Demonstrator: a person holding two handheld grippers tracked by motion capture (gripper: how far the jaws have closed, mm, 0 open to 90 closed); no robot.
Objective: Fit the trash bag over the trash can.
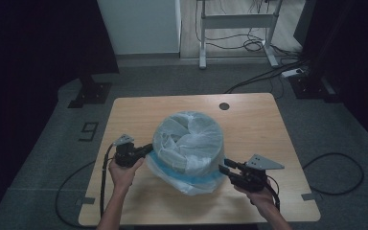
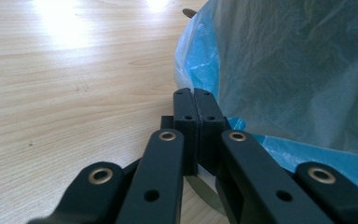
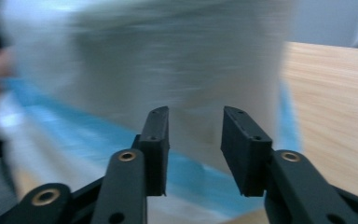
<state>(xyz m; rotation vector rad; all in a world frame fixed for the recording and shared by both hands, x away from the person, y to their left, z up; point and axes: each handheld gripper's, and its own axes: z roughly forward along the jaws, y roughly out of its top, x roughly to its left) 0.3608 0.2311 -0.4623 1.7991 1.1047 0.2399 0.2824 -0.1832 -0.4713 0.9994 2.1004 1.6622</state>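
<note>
A round bin wrapped in a thin, translucent plastic bag [image 1: 189, 143] with a blue band near its bottom stands in the middle of the wooden table [image 1: 139, 110]. My left gripper [image 1: 148, 149] is at the bag's lower left edge. In the left gripper view its jaws [image 2: 194, 93] are pressed together with a sliver of the bag's [image 2: 298, 70] hem pinched between them. My right gripper [image 1: 223, 166] hovers at the bag's lower right. In the blurred right gripper view it [image 3: 196, 114] is open, facing the bag [image 3: 168, 60] with nothing between the jaws.
A small dark round hole [image 1: 224, 106] sits in the table's far side. On the floor beyond the table are cables [image 1: 268, 72], a white desk frame [image 1: 235, 21] and a black stand foot [image 1: 90, 93]. Bare tabletop [image 2: 74, 70] lies left of the bag.
</note>
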